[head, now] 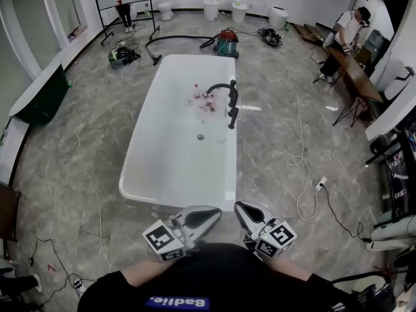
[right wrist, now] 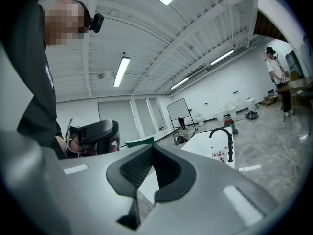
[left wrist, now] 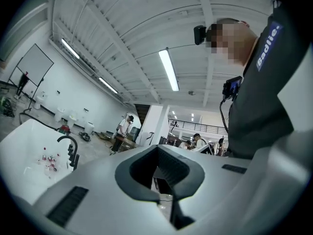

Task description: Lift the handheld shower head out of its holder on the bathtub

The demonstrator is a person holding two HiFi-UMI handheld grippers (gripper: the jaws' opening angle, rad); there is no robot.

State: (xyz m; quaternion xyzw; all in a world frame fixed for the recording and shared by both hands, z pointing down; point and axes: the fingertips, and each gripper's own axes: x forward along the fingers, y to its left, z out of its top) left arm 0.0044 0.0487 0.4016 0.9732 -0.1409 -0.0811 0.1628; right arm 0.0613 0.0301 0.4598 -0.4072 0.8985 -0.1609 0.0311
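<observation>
The left gripper (head: 216,212) and right gripper (head: 238,206) are waiting near the person's body, fingers pressed together, holding nothing. The black shower head (head: 232,113) is hanging beside the faucet (head: 218,86) on the bathtub (head: 140,174) rim, well away. It is probably light, rigid and slick, so its slim handle is looking like the best place to grip.

One bathtub (head: 166,164), one black faucet (head: 229,95), one red vacuum (head: 227,43), two grippers (head: 209,214) (head: 243,210), four toilets (head: 211,8).

Shower head (head: 232,114) is too small to tell from tap (head: 220,87); pink items (head: 203,99) in tub (head: 175,200) are unidentifiable; sleeves (head: 117,288) are cut by bottom edge.
</observation>
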